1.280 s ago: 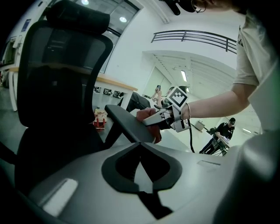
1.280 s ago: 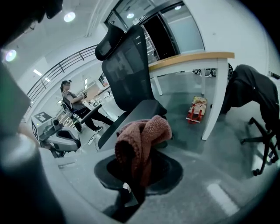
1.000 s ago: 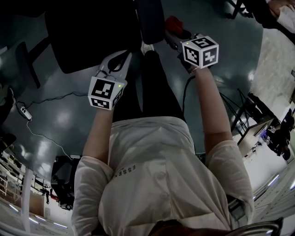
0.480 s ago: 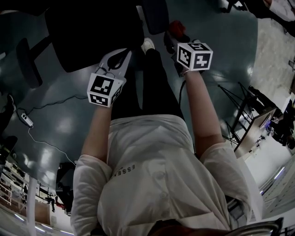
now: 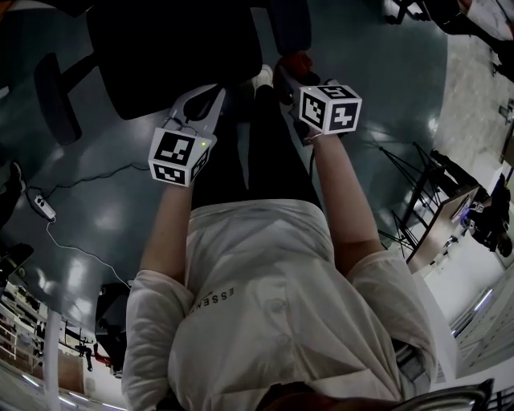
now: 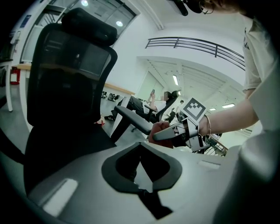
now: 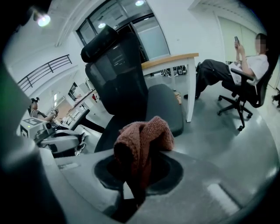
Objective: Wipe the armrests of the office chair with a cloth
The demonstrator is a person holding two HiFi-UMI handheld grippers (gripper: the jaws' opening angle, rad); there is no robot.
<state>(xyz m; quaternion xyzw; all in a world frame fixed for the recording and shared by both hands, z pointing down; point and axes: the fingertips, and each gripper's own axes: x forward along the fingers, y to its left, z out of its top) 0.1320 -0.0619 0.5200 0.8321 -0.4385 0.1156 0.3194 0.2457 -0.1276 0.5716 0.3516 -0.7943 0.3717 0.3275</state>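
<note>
A black office chair [image 5: 161, 48] stands ahead, with its headrest [image 6: 89, 26] up high. My right gripper [image 5: 293, 76] is shut on a reddish knitted cloth [image 7: 144, 140]. The cloth [image 5: 297, 63] hangs at the near end of the chair's right armrest [image 5: 289, 20]; the armrest pad [image 7: 166, 105] lies just beyond it. The left gripper view shows the cloth [image 6: 158, 131] against the armrest [image 6: 133, 120]. My left gripper [image 5: 218, 95] hovers by the seat's front edge, its jaws together and nothing in them. The other armrest [image 5: 55, 100] is far left.
A power strip [image 5: 42, 207] and its cable lie on the grey floor at left. A stand with black legs [image 5: 426, 193] is at right. A wooden-topped desk [image 7: 175, 59] is behind the chair. A seated person [image 7: 245, 65] is on another chair.
My right gripper has moved left and nearer with the cloth, closing on the armrest's end. The left gripper has barely shifted.
</note>
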